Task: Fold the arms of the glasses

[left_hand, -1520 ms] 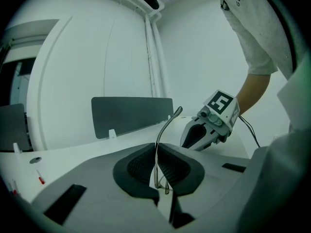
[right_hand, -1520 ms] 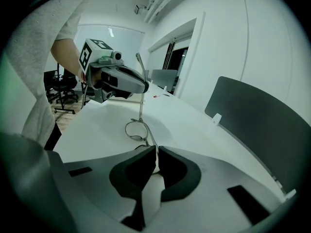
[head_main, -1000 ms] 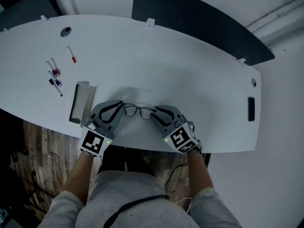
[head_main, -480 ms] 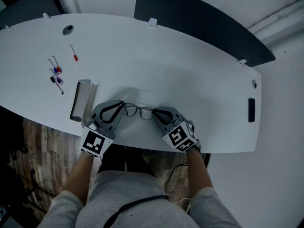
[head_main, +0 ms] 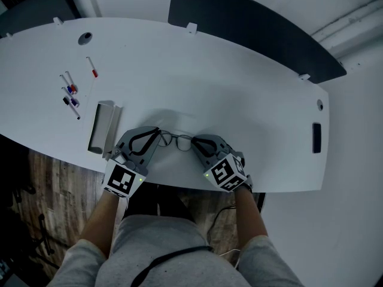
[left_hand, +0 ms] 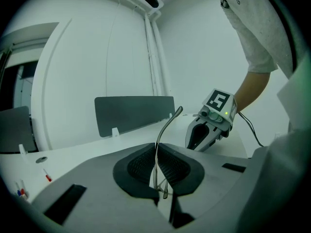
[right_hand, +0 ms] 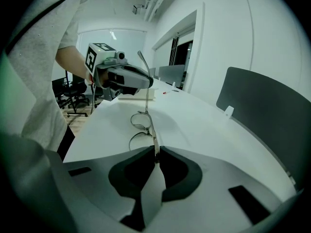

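Thin metal-framed glasses (head_main: 176, 140) lie on the white table (head_main: 239, 100) close to its near edge, between my two grippers. My left gripper (head_main: 155, 136) is shut on the glasses' left arm (left_hand: 167, 125), which rises thin and curved from between the pads in the left gripper view. My right gripper (head_main: 194, 143) has just been closing, and its pads now pinch the right end of the frame (right_hand: 155, 147). In the right gripper view the two lenses (right_hand: 141, 127) stretch away toward the left gripper (right_hand: 124, 79). The right gripper (left_hand: 210, 127) shows beyond the arm in the left gripper view.
A grey open case (head_main: 100, 127) lies left of the left gripper. Several markers (head_main: 70, 92) and a red-tipped pen (head_main: 91, 68) lie further left. A dark divider panel (head_main: 251, 26) stands along the table's far edge. A black slot (head_main: 316, 137) sits at the right end.
The right gripper's jaws have closed onto the right end of the glasses. The left gripper and the glasses have stayed in place.
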